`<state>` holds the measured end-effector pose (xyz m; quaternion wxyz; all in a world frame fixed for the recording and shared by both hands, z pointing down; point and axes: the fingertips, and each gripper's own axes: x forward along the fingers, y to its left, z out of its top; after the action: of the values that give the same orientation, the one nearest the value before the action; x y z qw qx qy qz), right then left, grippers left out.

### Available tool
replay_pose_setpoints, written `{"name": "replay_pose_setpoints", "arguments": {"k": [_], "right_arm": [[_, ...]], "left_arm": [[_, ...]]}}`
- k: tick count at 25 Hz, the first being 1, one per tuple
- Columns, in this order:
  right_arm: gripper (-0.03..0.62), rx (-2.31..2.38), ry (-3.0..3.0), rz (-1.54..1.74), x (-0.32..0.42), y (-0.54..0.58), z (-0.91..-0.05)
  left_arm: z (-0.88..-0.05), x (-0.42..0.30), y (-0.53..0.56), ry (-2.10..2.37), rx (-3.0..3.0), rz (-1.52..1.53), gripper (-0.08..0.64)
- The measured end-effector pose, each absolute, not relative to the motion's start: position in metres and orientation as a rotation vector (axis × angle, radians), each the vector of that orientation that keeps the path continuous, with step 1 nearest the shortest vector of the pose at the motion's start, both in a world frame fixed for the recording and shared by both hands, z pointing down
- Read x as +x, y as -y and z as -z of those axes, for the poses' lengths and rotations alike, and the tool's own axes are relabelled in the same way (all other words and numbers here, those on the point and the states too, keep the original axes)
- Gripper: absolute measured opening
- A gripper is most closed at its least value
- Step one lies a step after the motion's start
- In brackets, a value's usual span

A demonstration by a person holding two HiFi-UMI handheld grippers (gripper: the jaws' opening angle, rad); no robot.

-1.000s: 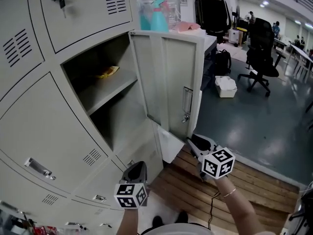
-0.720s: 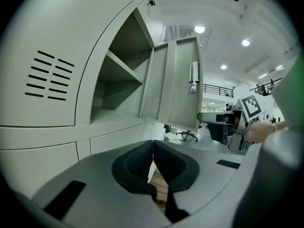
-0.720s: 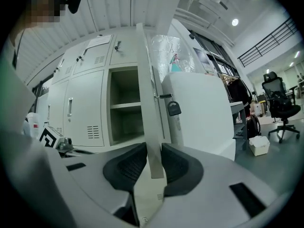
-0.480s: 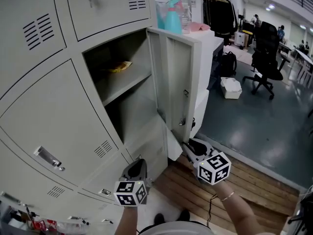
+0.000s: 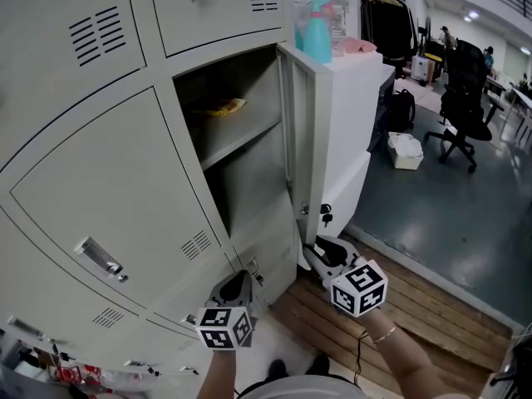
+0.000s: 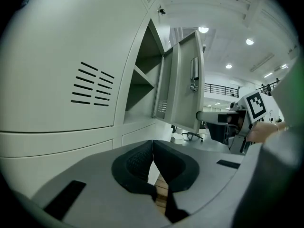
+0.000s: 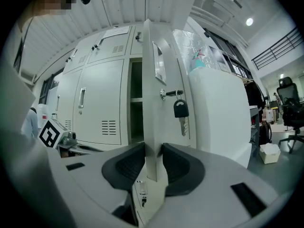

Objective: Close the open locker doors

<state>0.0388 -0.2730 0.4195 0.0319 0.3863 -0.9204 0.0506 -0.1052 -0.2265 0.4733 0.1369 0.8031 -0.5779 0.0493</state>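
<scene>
I am holding my right gripper (image 5: 316, 252) up at the bottom corner of the open locker door (image 5: 301, 156), and its fingers (image 7: 128, 163) are sitting either side of the door's thin lower edge. In the right gripper view the door (image 7: 151, 103) is running straight up between them. The fingers are opening: one is lying against the door's inner face, while a narrow slit is showing between the other and the outer face, so I am not clamping the door.

The door is standing nearly edge-on to me in the head view, swung well out from its compartment (image 5: 249, 165). A key (image 7: 183, 115) is hanging from the lock on the door's outer face. Inside the compartment a yellow packet (image 5: 224, 106) is lying on the shelf (image 5: 245, 135), toward its back edge.

I am keeping my left gripper (image 5: 239, 279) low, in front of the shut lower lockers (image 5: 108, 214) and apart from the door. Its fingers (image 6: 137, 160) are pressed together with nothing between them.

A teal spray bottle (image 5: 317, 32) is standing on the top of the white cabinet (image 5: 353, 123) just behind the door, at the top's near edge. Wooden floorboards (image 5: 407, 306) are lying under my right arm.
</scene>
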Motion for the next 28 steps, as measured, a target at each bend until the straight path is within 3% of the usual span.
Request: {"name": "replay_pose_setpoints", "arguments": {"k": [11, 28], "right_arm": [[0.147, 1.088, 2.851, -0.122, -0.016, 0.273, -0.419], [0.121, 1.022, 2.864, -0.055, -0.091, 0.290, -0.417]], "left_arm": [[-0.479, -0.144, 0.218, 1.720, 2.271, -0.143, 0.020], [-0.487, -0.189, 0.224, 1.751, 2.213, -0.130, 0.020]]}}
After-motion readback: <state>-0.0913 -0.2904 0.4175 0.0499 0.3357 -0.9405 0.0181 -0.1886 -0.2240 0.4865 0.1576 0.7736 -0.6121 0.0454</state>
